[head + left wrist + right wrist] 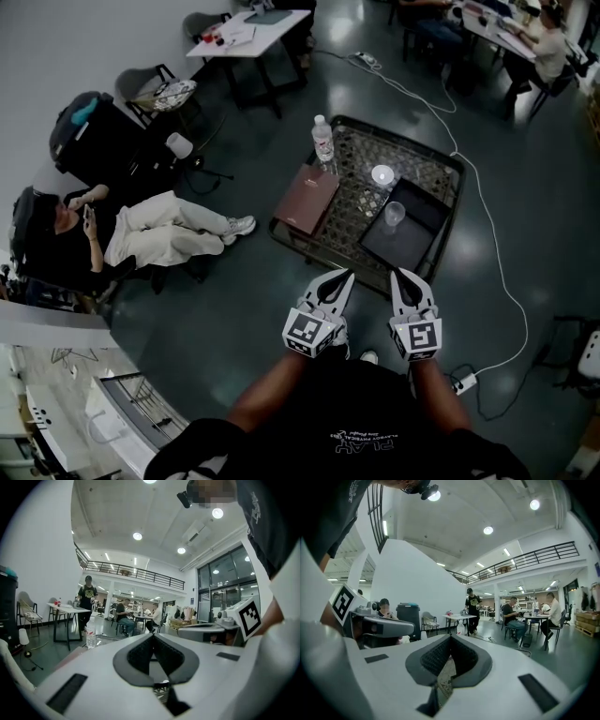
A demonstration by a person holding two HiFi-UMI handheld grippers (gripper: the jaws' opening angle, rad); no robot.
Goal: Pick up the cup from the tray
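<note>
A clear cup (395,214) stands upright on a dark tray (419,236), which lies on the right part of a low lattice-top table (361,202). Both grippers hang side by side just short of the table's near edge, pointing at it, well apart from the cup. My left gripper (345,276) has its jaws together with nothing in them, and so does my right gripper (398,275). In the left gripper view the left gripper (153,635) shows its tips meeting. In the right gripper view the right gripper (450,637) looks the same. The jaws hide the cup in both gripper views.
On the table also stand a water bottle (322,141), a brown book (307,199) and a small white round thing (382,174). A person sits at the left with legs (178,230) stretched toward the table. A white cable (497,272) runs over the floor at right.
</note>
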